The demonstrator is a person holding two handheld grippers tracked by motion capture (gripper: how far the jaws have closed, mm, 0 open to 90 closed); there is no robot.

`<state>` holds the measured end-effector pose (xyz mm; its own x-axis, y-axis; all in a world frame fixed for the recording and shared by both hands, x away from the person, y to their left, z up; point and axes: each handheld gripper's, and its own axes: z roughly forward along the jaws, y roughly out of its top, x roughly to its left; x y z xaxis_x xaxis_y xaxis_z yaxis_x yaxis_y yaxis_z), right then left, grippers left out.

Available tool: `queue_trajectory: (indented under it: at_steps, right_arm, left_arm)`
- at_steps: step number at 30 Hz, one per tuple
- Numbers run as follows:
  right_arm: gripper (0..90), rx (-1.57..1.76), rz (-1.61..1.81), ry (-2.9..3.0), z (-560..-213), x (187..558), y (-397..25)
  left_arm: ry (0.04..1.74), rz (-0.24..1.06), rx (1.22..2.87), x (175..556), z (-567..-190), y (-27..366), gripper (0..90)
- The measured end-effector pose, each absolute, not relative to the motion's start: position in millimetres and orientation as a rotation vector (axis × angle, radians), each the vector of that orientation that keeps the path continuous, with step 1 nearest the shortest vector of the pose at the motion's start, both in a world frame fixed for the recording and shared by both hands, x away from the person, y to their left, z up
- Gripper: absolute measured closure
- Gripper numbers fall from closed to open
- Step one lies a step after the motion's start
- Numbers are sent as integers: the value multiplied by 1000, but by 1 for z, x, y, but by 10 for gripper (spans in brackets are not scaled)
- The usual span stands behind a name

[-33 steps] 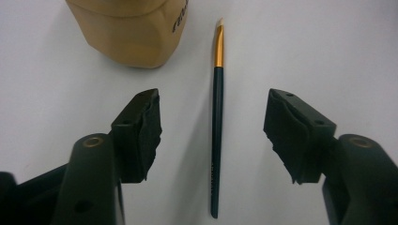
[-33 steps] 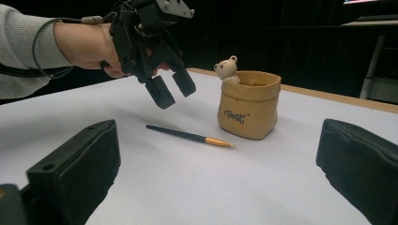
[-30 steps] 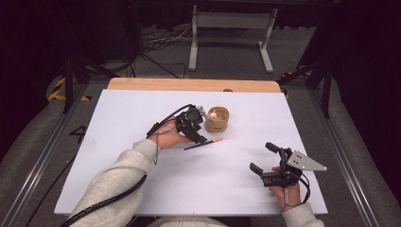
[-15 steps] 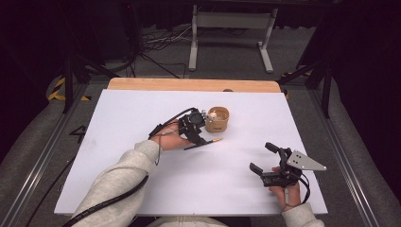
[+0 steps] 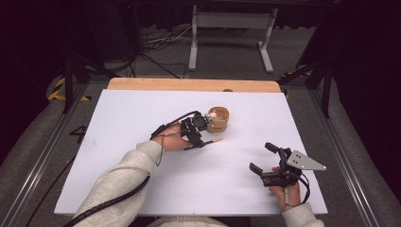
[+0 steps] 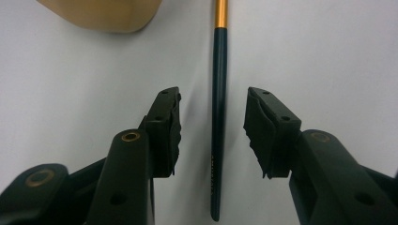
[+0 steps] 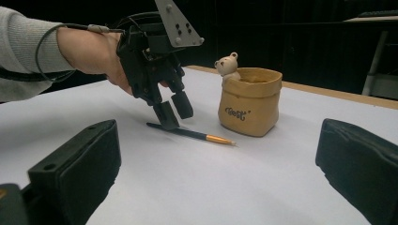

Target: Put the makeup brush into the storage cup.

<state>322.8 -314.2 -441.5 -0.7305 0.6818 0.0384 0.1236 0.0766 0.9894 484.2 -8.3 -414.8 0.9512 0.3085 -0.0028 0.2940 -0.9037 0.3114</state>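
Observation:
A dark slim pen (image 5: 211,141) with a gold band lies flat on the white table (image 5: 142,189), just in front of a tan bag-shaped pot (image 5: 219,119). A small bear figure (image 7: 227,65) peeks over the rim of that pot (image 7: 249,103). My left gripper (image 5: 198,140) points down at the pen, open. In the left gripper view its jaws stand on either side of the pen (image 6: 219,70) without touching it, gripper (image 6: 213,96) close to the table. My right gripper (image 5: 261,157) rests open at the near right, with nothing between its pads (image 7: 84,154).
A wooden strip (image 5: 189,84) borders the table's far edge, with a metal stand (image 5: 231,21) and cables on the floor beyond. Metal rails (image 5: 352,165) run along both sides of the table. The pot's corner (image 6: 103,11) sits just left of the pen's gold band.
My left gripper has come down and slightly nearer, from beside the pot to straddling the pen. The pen, pot and right gripper have stayed put.

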Motion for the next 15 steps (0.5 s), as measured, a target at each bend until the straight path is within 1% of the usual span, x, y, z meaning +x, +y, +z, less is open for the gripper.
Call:
queue_trajectory:
  at_steps: [15]
  right_arm:
    - [7, 798, 1700, 1924, -442, 323, -315]
  left_arm:
    - [425, 55, 2858, 482, -421, -15, 665]
